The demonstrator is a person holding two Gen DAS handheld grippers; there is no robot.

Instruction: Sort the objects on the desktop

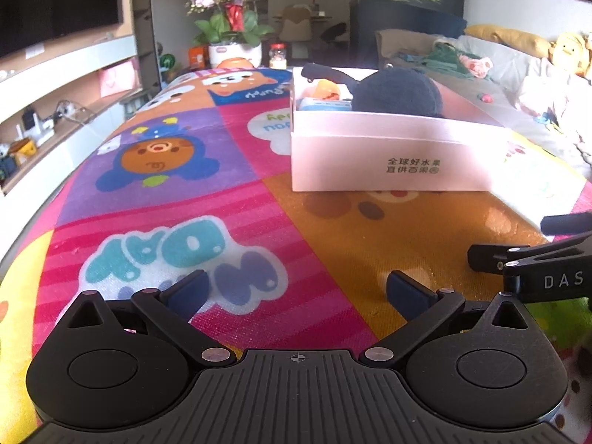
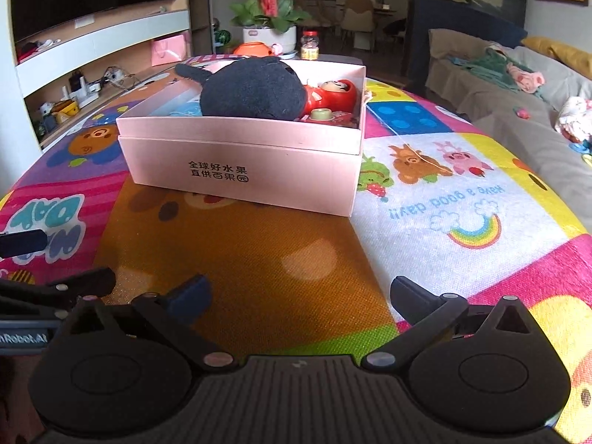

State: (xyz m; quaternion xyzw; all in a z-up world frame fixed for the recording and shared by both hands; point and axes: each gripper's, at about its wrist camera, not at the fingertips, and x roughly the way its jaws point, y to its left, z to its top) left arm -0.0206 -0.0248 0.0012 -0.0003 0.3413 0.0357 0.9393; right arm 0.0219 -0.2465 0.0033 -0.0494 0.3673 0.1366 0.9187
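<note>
both claws gape empty: left gripper [image 1: 296,292] and right gripper [image 2: 299,296] hover near the mat [image 2: 259,266]. the dark plush [image 2: 255,90] and red doll [image 2: 335,96] lie in the pink box [image 2: 240,170] farther off. sorting looks finished; next likely means withdrawing.

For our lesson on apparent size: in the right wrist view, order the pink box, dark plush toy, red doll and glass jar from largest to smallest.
1. pink box
2. dark plush toy
3. red doll
4. glass jar; it stands farther away, so its true size against the doll is unsure.
</note>
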